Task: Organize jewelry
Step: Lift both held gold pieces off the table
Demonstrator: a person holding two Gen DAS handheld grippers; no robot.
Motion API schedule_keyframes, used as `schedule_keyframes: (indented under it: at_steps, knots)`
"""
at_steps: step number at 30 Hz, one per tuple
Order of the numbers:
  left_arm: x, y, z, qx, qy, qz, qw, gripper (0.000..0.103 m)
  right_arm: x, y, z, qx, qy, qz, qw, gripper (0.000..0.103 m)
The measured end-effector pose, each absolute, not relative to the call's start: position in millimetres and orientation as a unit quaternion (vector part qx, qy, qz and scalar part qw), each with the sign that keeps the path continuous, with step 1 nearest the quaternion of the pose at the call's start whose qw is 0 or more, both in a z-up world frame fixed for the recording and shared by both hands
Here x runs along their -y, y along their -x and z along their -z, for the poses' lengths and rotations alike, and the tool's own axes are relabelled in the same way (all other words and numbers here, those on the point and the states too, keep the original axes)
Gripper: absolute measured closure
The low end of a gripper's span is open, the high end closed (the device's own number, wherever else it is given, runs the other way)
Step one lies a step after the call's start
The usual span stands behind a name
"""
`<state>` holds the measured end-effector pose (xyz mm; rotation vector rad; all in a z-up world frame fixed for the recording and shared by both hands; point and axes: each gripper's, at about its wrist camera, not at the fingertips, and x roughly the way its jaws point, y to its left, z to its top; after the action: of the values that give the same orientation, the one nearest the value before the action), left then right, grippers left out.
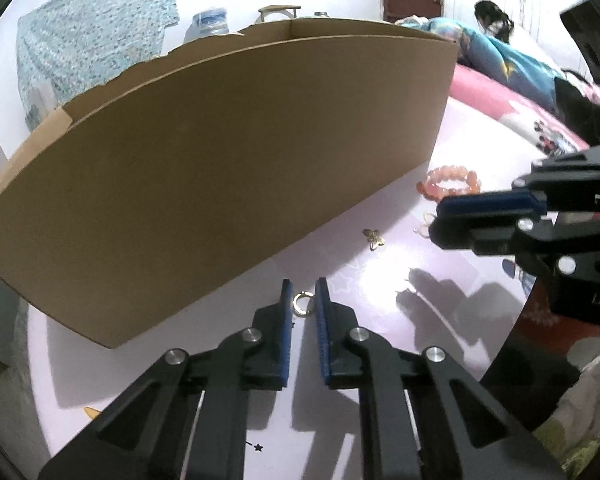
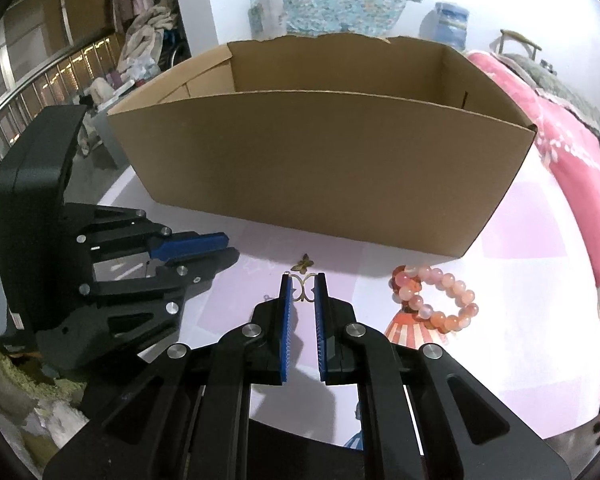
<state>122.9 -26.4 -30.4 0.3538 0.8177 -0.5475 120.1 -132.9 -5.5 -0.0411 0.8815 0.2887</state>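
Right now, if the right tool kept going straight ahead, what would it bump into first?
The right tool already has a thin gold ornament between its open fingers. Straight on, it would likely meet the small butterfly charm next, then the cardboard box wall, though depth is hard to judge.

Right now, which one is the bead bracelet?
Find the big cardboard box on the pale table. By the box's right front corner lies the bead bracelet, a ring of round pink-orange beads. The other pieces nearby are small, thin and golden.
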Motion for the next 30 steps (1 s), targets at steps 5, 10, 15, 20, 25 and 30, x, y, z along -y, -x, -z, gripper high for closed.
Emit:
schedule_keyframes:
  at_steps: [5, 10, 15, 20, 25, 30]
  knots:
    - [33, -117, 30, -0.378, -0.194, 0.256, 0.869, 0.103, 136, -118, 4, -0.418, 0.014, -0.140, 0.898, 0.094]
    - [35, -115, 30, -0.385, -0.192, 0.253, 0.866, 0.103, 137, -114, 0, -0.410, 0.013, -0.141, 0.901, 0.095]
    - [32, -112, 22, -0.386, -0.173, 0.256, 0.869, 0.102, 137, -111, -3, -0.405, 0.012, -0.142, 0.903, 0.095]
    - [26, -113, 20, -0.396, -0.152, 0.266, 0.866, 0.084, 137, -112, -1, -0.406, 0.009, -0.145, 0.902, 0.095]
    - [33, -116, 30, -0.403, -0.174, 0.264, 0.859, 0.084, 136, -112, -1, -0.406, 0.006, -0.147, 0.902, 0.095]
    - [39, -117, 30, -0.408, -0.189, 0.275, 0.850, 0.093, 137, -113, -2, -0.404, 0.004, -0.149, 0.902, 0.095]
